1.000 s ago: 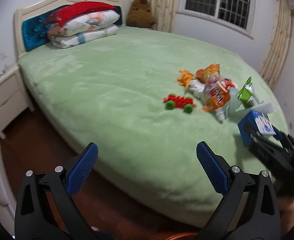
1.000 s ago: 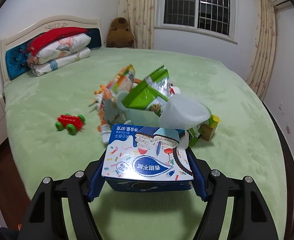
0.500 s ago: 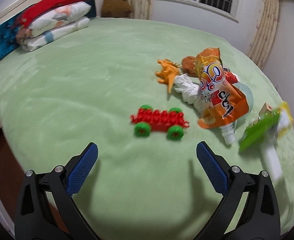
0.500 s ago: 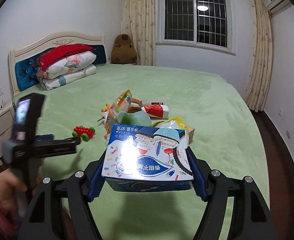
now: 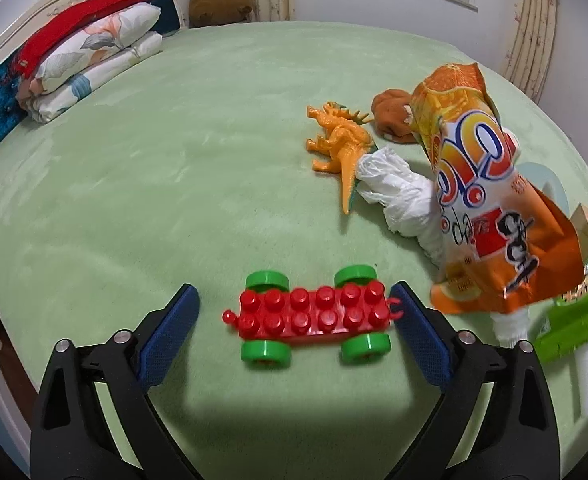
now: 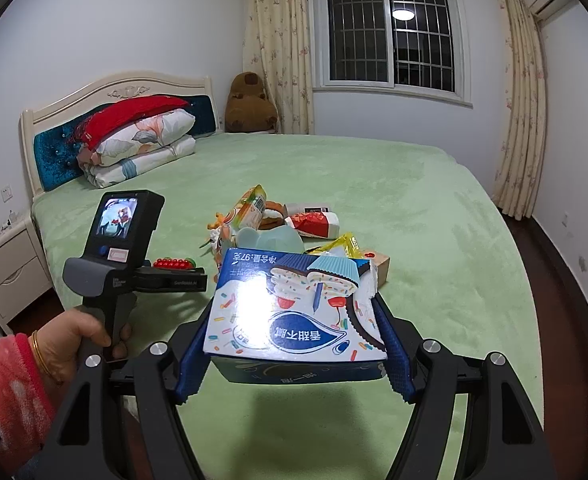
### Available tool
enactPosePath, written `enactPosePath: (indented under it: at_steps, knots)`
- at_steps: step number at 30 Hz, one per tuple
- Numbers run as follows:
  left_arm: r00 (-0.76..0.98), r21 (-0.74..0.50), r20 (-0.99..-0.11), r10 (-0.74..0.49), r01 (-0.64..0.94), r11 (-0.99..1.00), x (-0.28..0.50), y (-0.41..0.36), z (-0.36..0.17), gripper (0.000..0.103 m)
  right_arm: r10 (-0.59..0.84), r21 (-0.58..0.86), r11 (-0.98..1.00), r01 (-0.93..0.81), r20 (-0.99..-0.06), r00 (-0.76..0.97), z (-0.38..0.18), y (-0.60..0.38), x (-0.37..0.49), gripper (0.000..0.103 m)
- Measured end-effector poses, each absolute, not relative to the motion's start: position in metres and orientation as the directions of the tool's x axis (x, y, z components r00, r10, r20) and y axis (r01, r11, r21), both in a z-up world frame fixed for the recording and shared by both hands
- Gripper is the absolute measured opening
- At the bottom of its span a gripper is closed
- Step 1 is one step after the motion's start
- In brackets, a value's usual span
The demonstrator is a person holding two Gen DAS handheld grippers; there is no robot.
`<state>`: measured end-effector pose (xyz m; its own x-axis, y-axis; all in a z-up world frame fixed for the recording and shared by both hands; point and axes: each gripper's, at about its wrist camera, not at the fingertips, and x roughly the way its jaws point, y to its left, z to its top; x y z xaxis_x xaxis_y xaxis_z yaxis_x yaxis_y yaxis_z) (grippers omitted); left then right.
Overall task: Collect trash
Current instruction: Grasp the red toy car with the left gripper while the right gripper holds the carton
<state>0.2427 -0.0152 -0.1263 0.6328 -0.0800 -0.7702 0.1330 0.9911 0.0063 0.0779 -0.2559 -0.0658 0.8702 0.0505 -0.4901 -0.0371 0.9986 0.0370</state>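
Observation:
My left gripper (image 5: 294, 292) hangs low over the green bed (image 5: 154, 200), its jaws closing, with a red toy car with green wheels (image 5: 313, 316) between the blue pads. The right pad is at the car's hook; the left pad stands apart. To the right lie an orange snack bag (image 5: 485, 208), crumpled white tissue (image 5: 397, 192), a green wrapper (image 5: 573, 312) and an orange dinosaur (image 5: 341, 140). My right gripper (image 6: 294, 364) is shut on a blue cookie box (image 6: 294, 312), held above the bed's near edge. Beyond it lies the trash pile with a red-white packet (image 6: 313, 224).
Folded pillows and bedding (image 6: 134, 148) sit against the headboard. A brown plush (image 6: 250, 104) is in the far corner. A white nightstand (image 6: 6, 268) stands left of the bed. A hand (image 6: 78, 332) in a pink sleeve holds the left gripper's handle. Dark floor runs along the bed's right side.
My left gripper has come forward and down from the bed's edge to the red car, and its jaws have narrowed around it. The right gripper, still holding the box, rose a little.

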Motion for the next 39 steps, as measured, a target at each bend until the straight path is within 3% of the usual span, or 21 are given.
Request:
enactPosePath:
  at_steps: [1,12,31,39]
  knots:
    - [0.631,-0.001,-0.772,-0.084,0.131,0.991,0.244,-0.014,-0.126,0.074,0.049,0.037,0.999,-0.036,-0.491,0.870,-0.066,-0.256,0.078,0.070]
    - [0.653,-0.002,-0.753,-0.083,0.123,0.992,0.226,-0.015,-0.112,0.074,0.043,0.030,0.999,-0.032,-0.485,0.874,-0.063,-0.254,0.076,0.070]
    - [0.776,0.055,-0.627,-0.066,0.128,0.990,0.080,-0.006,-0.049,0.074,0.024,-0.012,0.999,-0.033,-0.452,0.892,-0.055,-0.244,0.036,0.070]
    - [0.749,0.037,-0.653,-0.109,0.175,0.984,0.026,-0.001,-0.062,0.074,0.062,-0.042,0.995,-0.092,-0.464,0.884,-0.058,-0.238,0.000,0.071]
